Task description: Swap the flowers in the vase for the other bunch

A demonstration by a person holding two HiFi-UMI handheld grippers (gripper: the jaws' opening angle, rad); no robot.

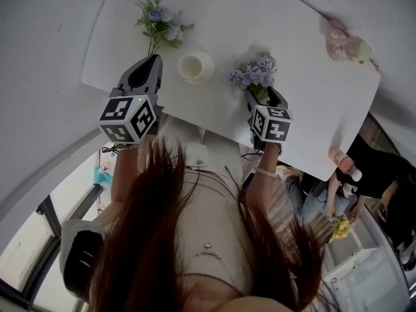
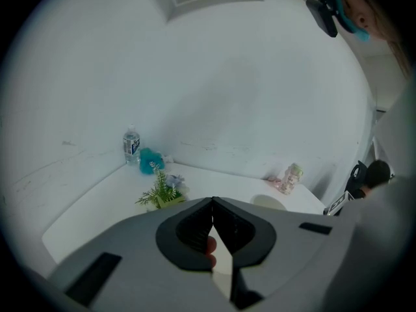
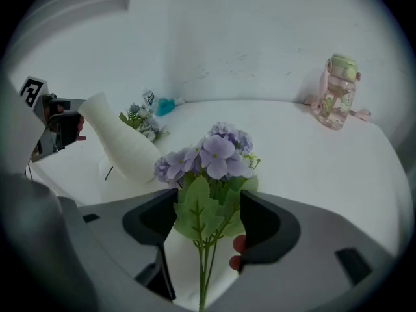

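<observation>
A bunch of purple flowers [image 1: 255, 72] lies on the white table [image 1: 305, 103], its stems pointing towards me. My right gripper [image 1: 263, 96] stands open around the bunch. In the right gripper view the green leaves and stems [image 3: 207, 239] run between the wide jaws without touching the pads. An empty white vase [image 1: 195, 65] stands just left of the bunch; it also shows as a tall vase [image 3: 120, 142]. A second bunch [image 1: 159, 21], pale blue with green sprigs, lies farther back on the left. My left gripper [image 1: 151, 64] is shut and empty, beside the vase.
A pink drink bottle [image 1: 341, 44] lies at the table's far right. A clear water bottle [image 2: 131, 143] and a teal object [image 2: 151, 160] stand at the far left corner. A person in black [image 1: 370, 174] crouches beyond the table's right edge.
</observation>
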